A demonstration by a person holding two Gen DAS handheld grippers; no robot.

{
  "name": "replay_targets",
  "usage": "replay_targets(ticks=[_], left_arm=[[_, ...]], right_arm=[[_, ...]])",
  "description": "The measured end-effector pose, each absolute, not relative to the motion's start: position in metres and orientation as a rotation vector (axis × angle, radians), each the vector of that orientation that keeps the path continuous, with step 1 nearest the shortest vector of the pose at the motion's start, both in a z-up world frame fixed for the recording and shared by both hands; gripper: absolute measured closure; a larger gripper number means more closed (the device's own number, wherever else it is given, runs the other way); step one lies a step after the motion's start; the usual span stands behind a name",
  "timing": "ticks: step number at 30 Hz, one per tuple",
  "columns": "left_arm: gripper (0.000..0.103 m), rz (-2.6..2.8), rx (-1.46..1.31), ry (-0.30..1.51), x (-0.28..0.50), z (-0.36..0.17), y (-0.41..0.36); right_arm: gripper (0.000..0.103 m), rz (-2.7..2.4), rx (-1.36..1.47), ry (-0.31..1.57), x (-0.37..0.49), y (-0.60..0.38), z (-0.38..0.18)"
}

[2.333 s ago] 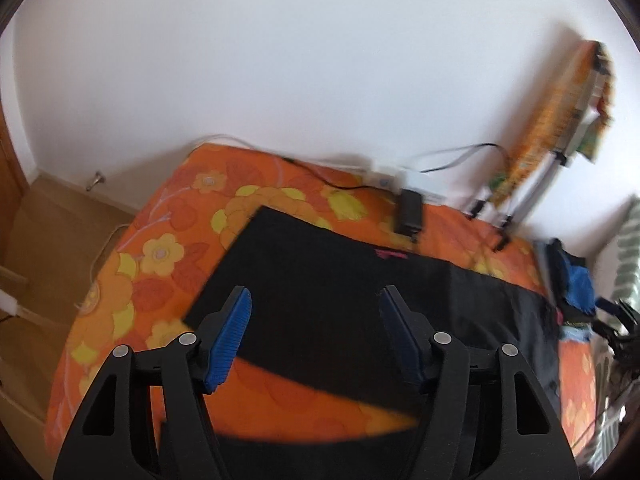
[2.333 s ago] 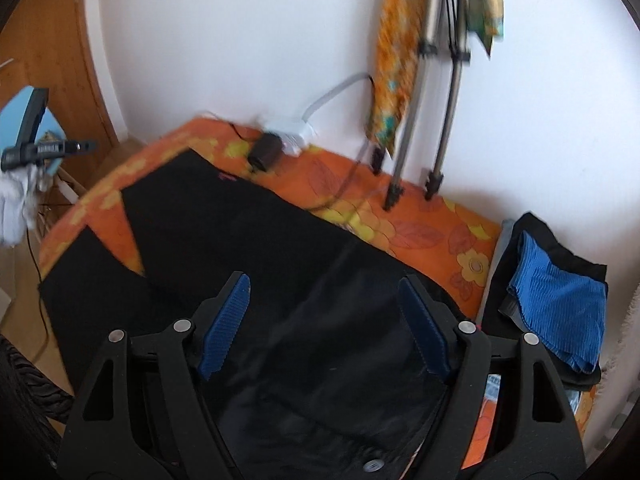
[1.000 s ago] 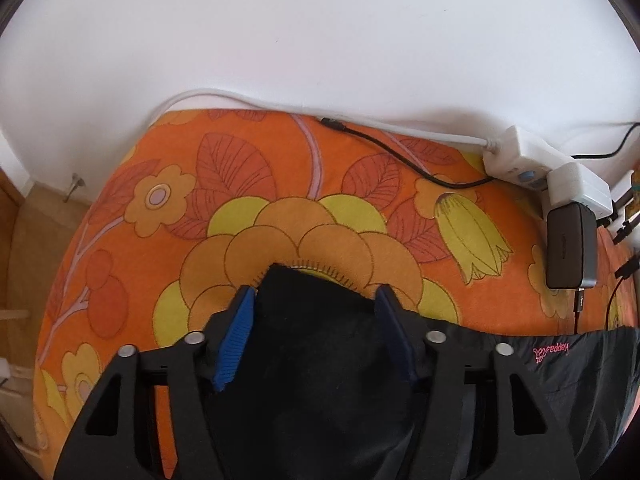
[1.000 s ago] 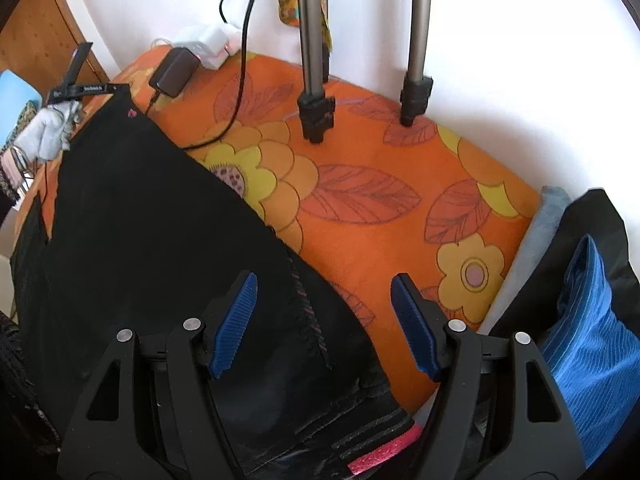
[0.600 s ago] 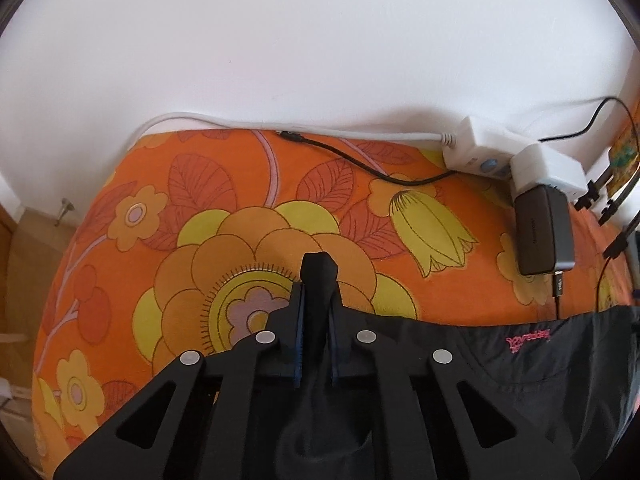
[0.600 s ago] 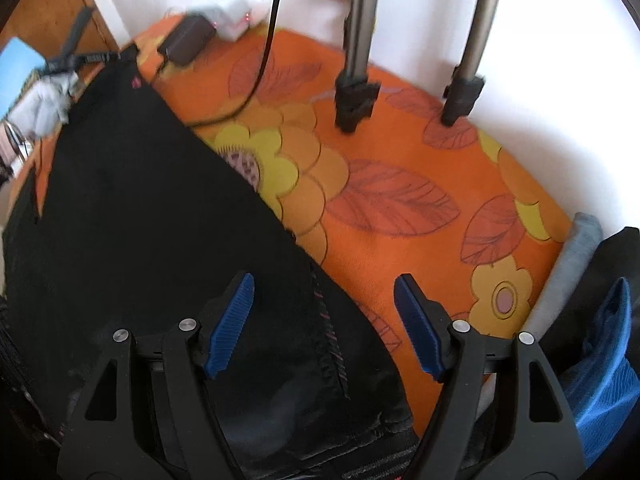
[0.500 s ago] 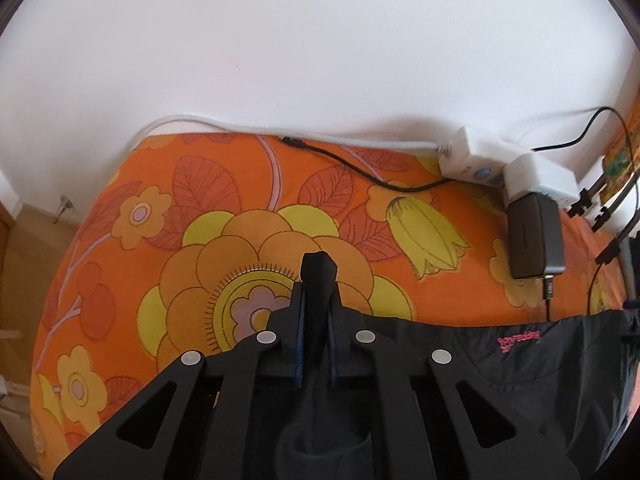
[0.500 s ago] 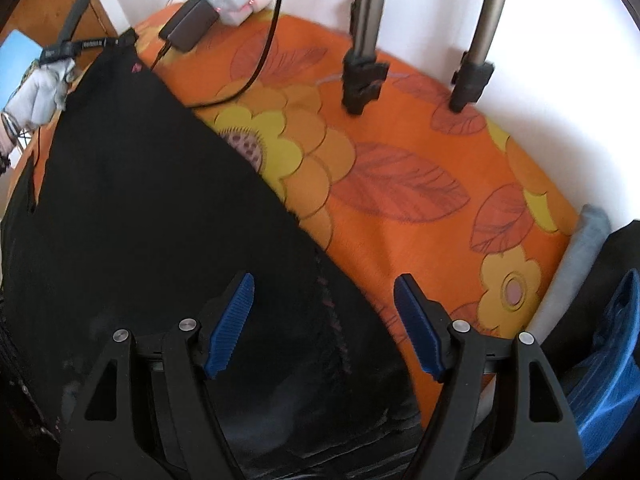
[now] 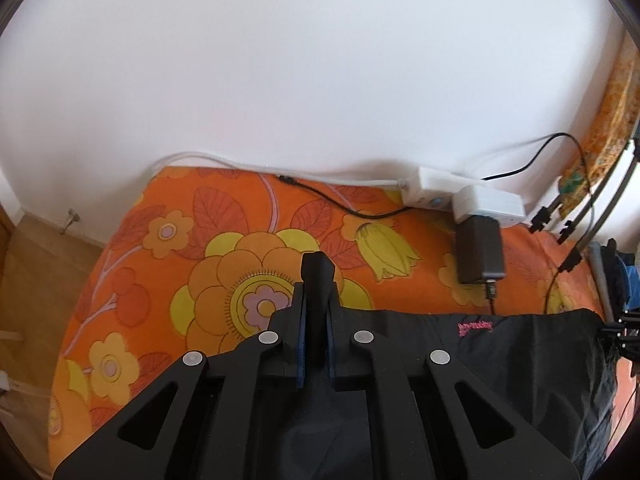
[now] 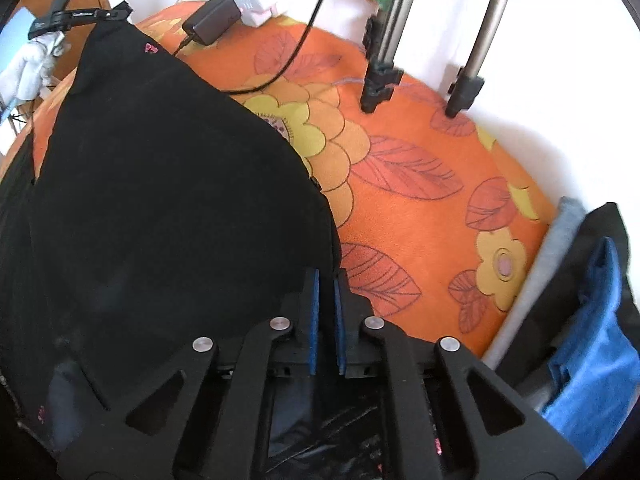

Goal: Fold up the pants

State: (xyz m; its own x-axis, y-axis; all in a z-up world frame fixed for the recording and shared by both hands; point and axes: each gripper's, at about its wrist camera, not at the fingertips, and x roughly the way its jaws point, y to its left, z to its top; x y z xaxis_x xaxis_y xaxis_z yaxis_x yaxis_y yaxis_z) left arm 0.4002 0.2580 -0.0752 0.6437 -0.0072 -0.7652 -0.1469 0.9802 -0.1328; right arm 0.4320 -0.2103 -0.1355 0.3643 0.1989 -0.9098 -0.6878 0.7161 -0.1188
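I see the black synthetic pants (image 10: 168, 184) spread on the orange flower-print bed cover (image 10: 408, 184), long axis running from my right gripper toward the left one. My left gripper (image 9: 316, 320) is clamped on a bunched corner of the fabric. My right gripper (image 10: 326, 292) pinches the near edge, beside the folded blue garment (image 10: 592, 344).

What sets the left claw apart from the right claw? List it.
The left claw grips a corner of the pants, and a black tuft pokes past its tips; the right claw pinches their side edge with nothing poking out. The left claw's blue pads are nearly hidden; the right claw's show plainly. Both are shut on the pants.
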Motion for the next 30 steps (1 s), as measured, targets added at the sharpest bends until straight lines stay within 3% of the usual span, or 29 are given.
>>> replay_targets(ticks=[17, 30], left_arm=[[0.097, 0.089, -0.248, 0.726, 0.289, -0.002, 0.256], [0.097, 0.092, -0.284, 0.683, 0.154, 0.005, 0.253]], right_arm=[[0.098, 0.525, -0.491, 0.836, 0.317, -0.219, -0.043], [0.098, 0.568, -0.479, 0.733, 0.166, -0.232, -0.010]])
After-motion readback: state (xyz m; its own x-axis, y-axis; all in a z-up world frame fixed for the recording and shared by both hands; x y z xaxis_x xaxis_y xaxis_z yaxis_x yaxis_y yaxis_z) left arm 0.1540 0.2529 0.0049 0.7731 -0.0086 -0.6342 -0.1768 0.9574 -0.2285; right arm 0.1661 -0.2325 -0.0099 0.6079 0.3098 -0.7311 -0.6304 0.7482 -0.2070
